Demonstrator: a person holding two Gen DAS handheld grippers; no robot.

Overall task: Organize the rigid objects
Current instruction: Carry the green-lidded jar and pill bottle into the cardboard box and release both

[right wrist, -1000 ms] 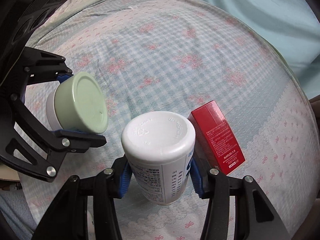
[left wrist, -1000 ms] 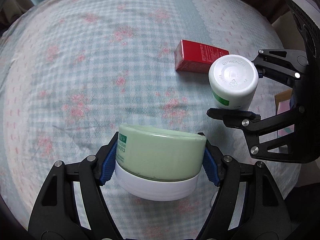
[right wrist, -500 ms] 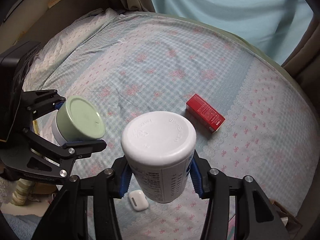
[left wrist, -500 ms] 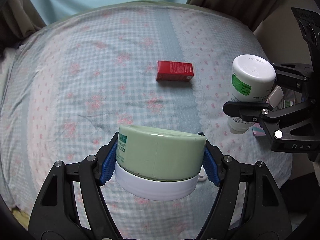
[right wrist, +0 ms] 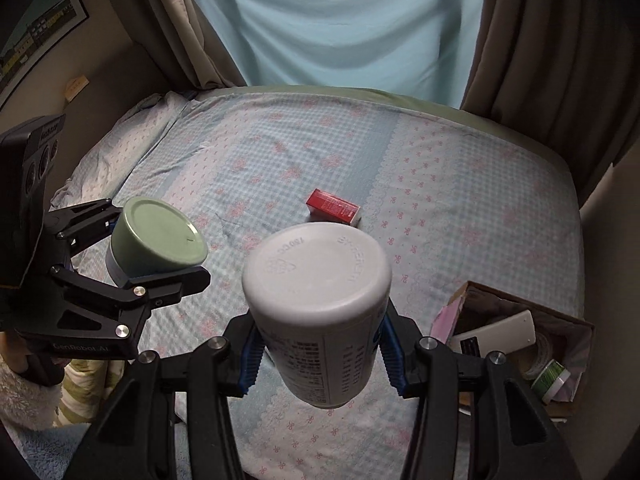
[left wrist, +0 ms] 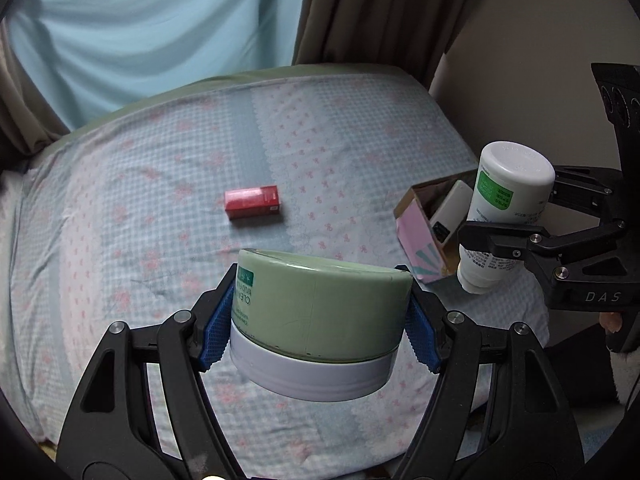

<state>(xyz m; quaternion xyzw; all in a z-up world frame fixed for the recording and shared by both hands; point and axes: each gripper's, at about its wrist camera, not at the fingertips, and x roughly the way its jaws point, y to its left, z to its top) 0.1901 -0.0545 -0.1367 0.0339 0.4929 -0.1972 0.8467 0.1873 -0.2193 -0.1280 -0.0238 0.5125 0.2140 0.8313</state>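
My left gripper (left wrist: 320, 320) is shut on a round jar with a pale green lid and white base (left wrist: 320, 312), held high above the bed; the jar also shows in the right wrist view (right wrist: 154, 236). My right gripper (right wrist: 320, 356) is shut on a white bottle (right wrist: 320, 320) with a green label, bottom end toward the camera; the bottle also shows in the left wrist view (left wrist: 504, 208), above a cardboard box (left wrist: 424, 224). A small red box (left wrist: 252, 202) lies on the checked bedsheet (left wrist: 160, 200), also visible in the right wrist view (right wrist: 334, 207).
The open cardboard box (right wrist: 520, 344) at the bed's right edge holds a white device (right wrist: 500, 332) and tape rolls (right wrist: 550, 374). Curtains (right wrist: 340, 20) hang behind the bed. A wall stands to the right.
Both grippers have risen and pulled back from the bed with their loads. The red box looks smaller and farther. The cardboard box has come into view at the right.
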